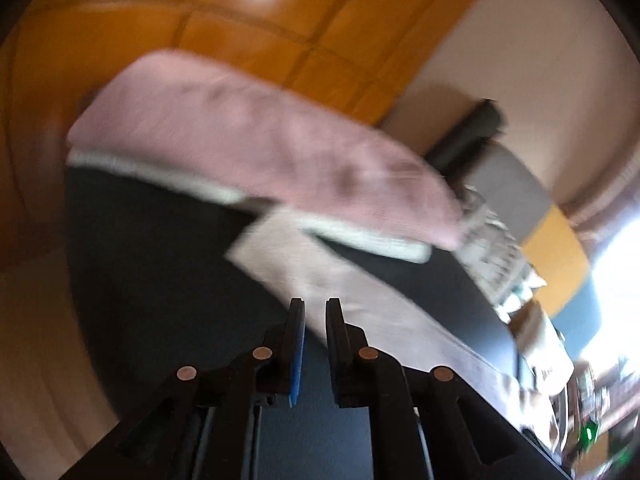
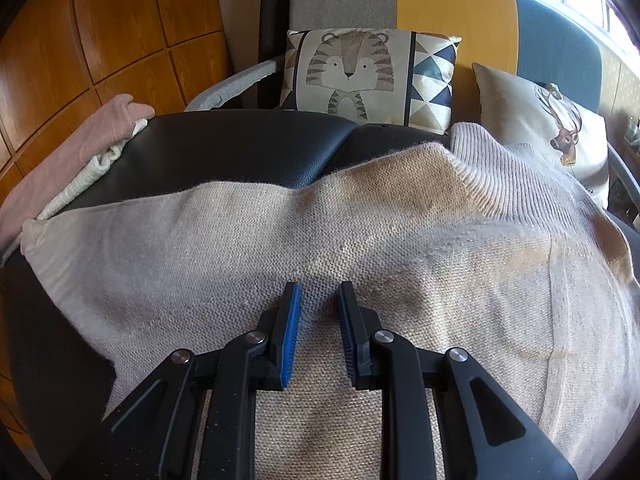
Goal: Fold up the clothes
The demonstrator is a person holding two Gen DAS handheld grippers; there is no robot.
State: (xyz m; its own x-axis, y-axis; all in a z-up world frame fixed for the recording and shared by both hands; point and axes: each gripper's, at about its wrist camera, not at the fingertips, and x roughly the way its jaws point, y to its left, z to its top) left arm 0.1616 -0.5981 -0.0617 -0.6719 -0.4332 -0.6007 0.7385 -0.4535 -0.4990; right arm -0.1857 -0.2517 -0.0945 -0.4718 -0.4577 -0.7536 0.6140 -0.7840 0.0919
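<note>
Your right gripper [image 2: 318, 298] hovers, jaws slightly apart and empty, over the beige knit sweater [image 2: 280, 240] spread flat on the black leather seat [image 2: 224, 148] for folding, while your left gripper [image 1: 315, 308], jaws narrowly apart, holds nothing.

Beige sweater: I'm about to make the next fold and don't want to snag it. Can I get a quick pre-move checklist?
1. Beige sweater spread over the black leather surface: ok.
2. Right gripper over the knit, jaws apart, nothing pinched: ok.
3. Left gripper empty, jaws slightly apart: ok.
4. Folded pink garment stacked aside, off the sweater: ok.
5. Sweater's right side lying flat: not ok, it bunches by the deer pillow.
6. Left wrist view sharp enough to aim: not ok, blurred.
</note>
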